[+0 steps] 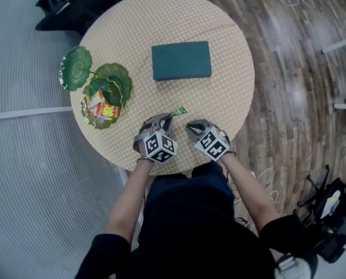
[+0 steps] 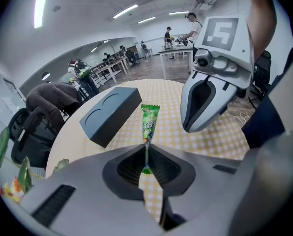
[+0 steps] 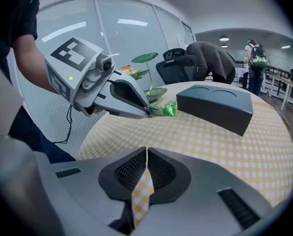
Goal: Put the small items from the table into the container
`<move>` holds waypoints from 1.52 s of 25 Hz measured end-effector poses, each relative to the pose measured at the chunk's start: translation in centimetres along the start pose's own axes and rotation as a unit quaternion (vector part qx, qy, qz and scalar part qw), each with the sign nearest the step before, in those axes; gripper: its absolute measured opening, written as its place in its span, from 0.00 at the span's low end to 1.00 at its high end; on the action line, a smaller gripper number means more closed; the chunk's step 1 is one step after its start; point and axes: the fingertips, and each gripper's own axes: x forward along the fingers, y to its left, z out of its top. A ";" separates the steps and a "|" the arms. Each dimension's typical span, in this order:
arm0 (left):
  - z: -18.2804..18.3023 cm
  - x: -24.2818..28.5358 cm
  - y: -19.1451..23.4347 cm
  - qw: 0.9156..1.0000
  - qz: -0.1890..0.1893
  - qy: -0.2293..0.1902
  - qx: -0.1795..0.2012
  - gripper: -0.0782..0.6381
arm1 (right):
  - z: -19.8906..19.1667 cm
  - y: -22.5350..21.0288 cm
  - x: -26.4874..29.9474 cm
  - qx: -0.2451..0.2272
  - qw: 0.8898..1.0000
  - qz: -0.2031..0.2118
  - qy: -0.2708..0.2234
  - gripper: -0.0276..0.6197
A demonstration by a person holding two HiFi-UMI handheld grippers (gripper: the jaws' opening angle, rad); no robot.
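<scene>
Your left gripper (image 2: pixel 146 151) is pinched on the tail of the green packet (image 2: pixel 149 122) — gripped by one end so the rest sticks out free, on your side of the box (image 1: pixel 181 60). Right gripper (image 3: pixel 146 156) — jaws together, nothing in them, idling near side of the box. The leaf dish (image 1: pixel 77 68) left of the box already holds snacks, so it's likely the drop spot.

Round table (image 1: pixel 231 57): box (image 1: pixel 181 61) at my twelve o'clock, leaf dishes (image 1: pixel 97 86) at ten, packets (image 1: pixel 102 108) in the nearest dish, sachet (image 1: pixel 179 110) in my left gripper (image 1: pixel 166 117) at six.
</scene>
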 end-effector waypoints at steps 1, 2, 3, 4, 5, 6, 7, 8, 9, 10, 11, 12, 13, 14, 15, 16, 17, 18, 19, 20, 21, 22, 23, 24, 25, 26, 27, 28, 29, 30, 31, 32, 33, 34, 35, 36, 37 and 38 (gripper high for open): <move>-0.3 -0.5 -0.1 1.000 0.004 -0.001 -0.007 0.14 | 0.3 0.2 0.0 -0.005 1.000 0.000 0.000 0.09; -0.6 -1.1 -0.1 1.000 0.007 -0.002 -0.015 0.14 | 0.6 0.4 -0.1 -0.010 1.000 0.000 -0.001 0.09; -0.9 -1.7 -0.3 1.000 0.010 -0.004 -0.024 0.14 | 0.9 0.7 -0.1 -0.015 1.000 0.001 -0.001 0.09; -1.2 -2.3 -0.5 0.999 0.011 -0.005 -0.033 0.14 | 1.2 1.0 -0.1 -0.021 1.000 0.003 -0.001 0.09; -1.5 -3.0 -0.8 0.999 0.013 -0.006 -0.039 0.14 | 1.4 1.3 -0.2 -0.026 1.000 0.004 0.000 0.09; -1.8 -3.6 -1.1 0.999 0.016 -0.006 -0.043 0.14 | 1.5 1.6 -0.2 -0.030 1.000 0.006 0.001 0.09; -2.3 -4.2 -1.4 0.999 0.018 -0.005 -0.046 0.14 | 1.7 2.0 -0.3 -0.034 0.999 0.008 0.002 0.09; -2.8 -4.7 -1.7 0.999 0.021 -0.004 -0.049 0.14 | 1.9 2.3 -0.3 -0.039 0.999 0.009 0.003 0.09; -3.4 -5.1 -1.9 0.998 0.024 -0.001 -0.053 0.14 | 2.0 2.6 -0.3 -0.044 0.999 0.011 0.003 0.09; -4.1 -5.5 -2.1 0.998 0.027 0.003 -0.059 0.14 | 2.2 3.0 -0.2 -0.049 0.999 0.013 0.004 0.09; -4.8 -5.9 -2.3 0.997 0.030 0.006 -0.065 0.14 | 2.4 3.4 -0.2 -0.053 0.998 0.015 0.004 0.09; -5.4 -6.2 -2.5 0.997 0.033 0.009 -0.072 0.14 | 2.5 3.7 -0.2 -0.056 0.998 0.018 0.004 0.09; -6.0 -6.6 -2.6 0.996 0.037 0.012 -0.078 0.14 | 2.7 4.1 -0.2 -0.059 0.998 0.020 0.003 0.09; -6.6 -7.1 -2.7 0.995 0.043 0.015 -0.084 0.14 | 2.8 4.5 -0.2 -0.063 0.998 0.022 0.003 0.09; -7.2 -7.5 -2.7 0.995 0.048 0.016 -0.091 0.14 | 3.0 4.9 -0.2 -0.067 0.997 0.025 0.002 0.09; -7.6 -8.0 -2.6 0.993 0.055 0.017 -0.099 0.14 | 3.1 5.3 -0.2 -0.071 0.997 0.027 0.002 0.09; -8.1 -8.4 -2.5 0.992 0.062 0.017 -0.108 0.14 | 3.3 5.6 -0.2 -0.075 0.997 0.030 0.000 0.09; -8.5 -8.9 -2.3 0.991 0.070 0.016 -0.117 0.14 | 3.6 6.0 -0.1 -0.079 0.996 0.032 -0.002 0.09; -8.9 -9.4 -2.1 0.989 0.078 0.014 -0.126 0.14 | 3.8 6.3 0.0 -0.084 0.996 0.034 -0.004 0.09; -9.3 -10.0 -1.9 0.987 0.085 0.012 -0.135 0.14 | 4.1 6.6 0.2 -0.088 0.995 0.036 -0.007 0.09; -9.6 -10.6 -1.7 0.985 0.092 0.010 -0.142 0.14 | 4.3 6.9 0.3 -0.091 0.995 0.038 -0.008 0.09; -9.9 -11.3 -1.4 0.984 0.099 0.008 -0.149 0.14 | 4.6 7.1 0.5 -0.094 0.995 0.039 -0.009 0.09; -10.1 -11.9 -1.1 0.982 0.105 0.004 -0.155 0.14 | 4.9 7.3 0.6 -0.098 0.994 0.040 -0.010 0.09; -10.3 -12.5 -0.8 0.981 0.110 0.000 -0.160 0.14 | 5.2 7.4 0.8 -0.102 0.994 0.040 -0.011 0.09; -10.5 -13.1 -0.5 0.980 0.115 -0.005 -0.164 0.14 | 5.6 7.6 0.9 -0.106 0.994 0.040 -0.012 0.09; -10.8 -13.7 -0.1 0.978 0.120 -0.010 -0.168 0.14 | 6.0 7.9 1.0 -0.109 0.993 0.039 -0.014 0.09; -11.1 -14.3 0.2 0.978 0.124 -0.015 -0.170 0.14 | 6.5 8.2 1.2 -0.110 0.993 0.038 -0.015 0.09; -11.5 -14.8 0.5 0.977 0.127 -0.020 -0.171 0.14 | 6.9 8.6 1.5 -0.112 0.993 0.037 -0.016 0.09; -11.8 -15.2 0.8 0.977 0.129 -0.024 -0.171 0.14 | 7.3 8.9 1.8 -0.112 0.993 0.033 -0.017 0.09; -12.2 -15.6 1.0 0.977 0.129 -0.027 -0.169 0.14 | 7.8 9.2 2.2 -0.113 0.993 0.030 -0.017 0.09; -12.7 -15.9 1.3 0.978 0.127 -0.029 -0.165 0.14 | 8.2 9.6 2.5 -0.112 0.993 0.026 -0.017 0.09; -13.1 -16.2 1.4 0.979 0.124 -0.030 -0.159 0.14 | 8.7 10.1 2.8 -0.111 0.993 0.021 -0.018 0.09; -13.6 -16.5 1.6 0.980 0.122 -0.031 -0.151 0.14 | 9.1 10.5 3.1 -0.109 0.994 0.017 -0.019 0.09; -14.2 -16.9 1.8 0.982 0.119 -0.031 -0.143 0.14 | 9.6 11.0 3.5 -0.107 0.994 0.013 -0.020 0.09; -14.8 -17.3 2.1 0.983 0.118 -0.031 -0.134 0.14 | 10.0 11.5 3.9 -0.104 0.994 0.009 -0.022 0.09; -15.5 -17.7 2.5 0.985 0.118 -0.031 -0.124 0.14 | 10.5 12.1 4.3 -0.102 0.995 0.005 -0.024 0.09; -16.1 -18.2 2.9 0.986 0.118 -0.032 -0.115 0.14 | 11.0 12.7 4.6 -0.099 0.995 0.000 -0.026 0.09; -16.7 -18.6 3.3 0.987 0.119 -0.033 -0.104 0.14 | 11.5 13.2 4.9 -0.096 0.995 -0.004 -0.029 0.09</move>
